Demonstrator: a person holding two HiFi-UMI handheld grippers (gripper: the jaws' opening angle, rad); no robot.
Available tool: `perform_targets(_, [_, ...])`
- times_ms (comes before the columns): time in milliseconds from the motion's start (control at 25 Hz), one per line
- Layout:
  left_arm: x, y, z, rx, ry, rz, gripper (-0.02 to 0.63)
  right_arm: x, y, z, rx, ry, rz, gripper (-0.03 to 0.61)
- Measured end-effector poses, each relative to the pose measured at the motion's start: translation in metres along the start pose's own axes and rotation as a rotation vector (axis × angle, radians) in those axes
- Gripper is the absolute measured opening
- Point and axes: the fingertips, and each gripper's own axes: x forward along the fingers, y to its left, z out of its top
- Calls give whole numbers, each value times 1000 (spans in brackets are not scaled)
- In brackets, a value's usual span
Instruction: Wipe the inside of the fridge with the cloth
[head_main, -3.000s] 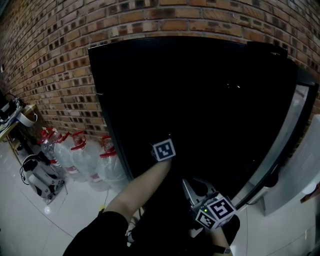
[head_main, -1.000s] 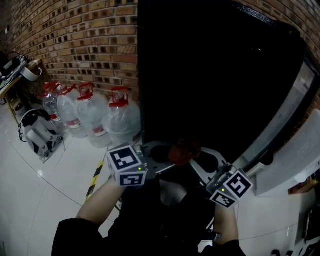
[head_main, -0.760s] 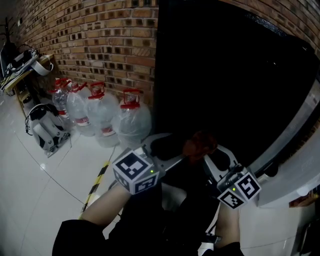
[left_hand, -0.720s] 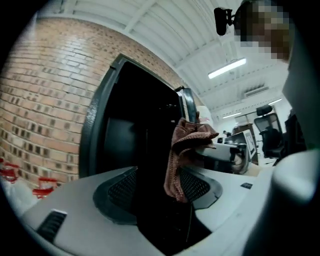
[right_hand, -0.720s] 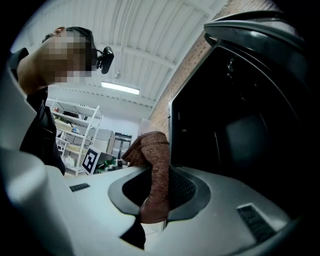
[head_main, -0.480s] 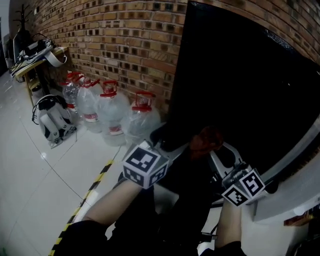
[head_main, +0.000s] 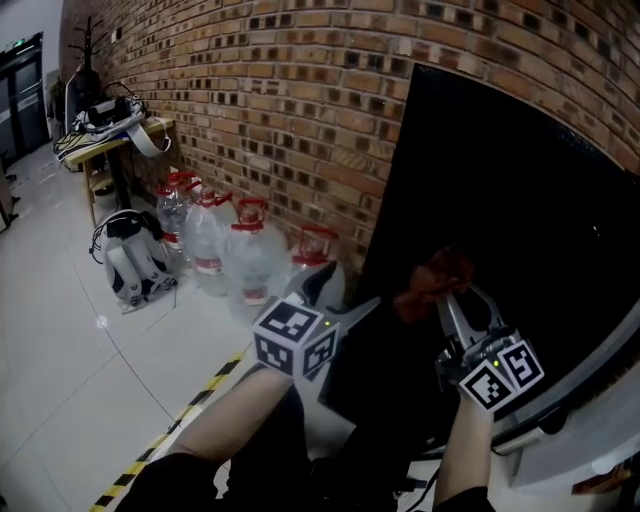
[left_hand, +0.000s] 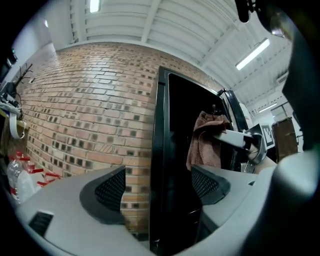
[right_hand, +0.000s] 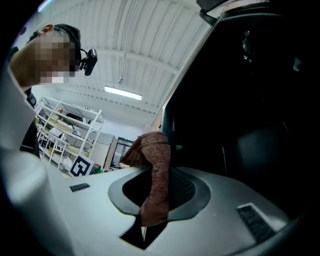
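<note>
- The right hand-held gripper (right_hand: 157, 194) is pinching the cloth (right_hand: 156, 160), a red-brown rag, by one narrow fold. The rest hangs loose above and below the jaws. With so little caught, I judge it could drag free as soon as it rubs hard on a shelf or wall.
- That loose tail could also snag on a door edge or shelf lip. It might bunch up too, so that the bare jaws scrape the surface instead of the fabric.
- The left hand-held gripper (head_main: 344, 296) has just been opening its jaws. They stand spread wide with nothing between them, and only the fridge's front edge shows beyond. It hangs just beside the cloth, so a careless swing could knock the two tools together or pull the rag out.
- The fridge (head_main: 520, 190) is a tall black cabinet against the brick wall (head_main: 300, 90). No view shows its inside, and I cannot tell whether the door is open. If it is shut, the empty left tool must pull it first; pushing the cloth forward now would only wipe the outside.
- Several water bottles (head_main: 250, 262) stand on the floor (head_main: 60, 390) close to the fridge's left side. A swinging door or elbow could tip one.
</note>
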Motion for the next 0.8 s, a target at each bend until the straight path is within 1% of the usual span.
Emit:
perform_targets(120, [31, -6, 1, 50, 13, -21, 413, 20, -4, 14, -55, 5, 17, 84])
perform_targets(240, [57, 0, -6, 119, 27, 1, 410, 41, -13, 33, -133, 21, 21, 85])
perform_targets(320, [66, 8, -14, 143, 35, 22, 375, 55, -22, 50, -183, 26, 26, 84])
perform_targets(360, [68, 12, -18, 144, 40, 26, 349, 62, -26, 59, -201, 23, 34, 84])
perform_targets(440, [71, 14, -22, 132, 40, 10, 331, 75, -32, 81, -223, 7, 53, 84])
perform_targets(600, [72, 8, -20, 110, 41, -49, 330, 96, -30, 126, -211, -52, 90, 84])
perform_targets(720, [71, 2, -21, 111, 27, -51, 314, 108, -34, 142, -215, -76, 65, 83])
perform_targets(800, [71, -1, -22, 128, 18, -46, 289, 115, -40, 139, -257, -56, 24, 83])
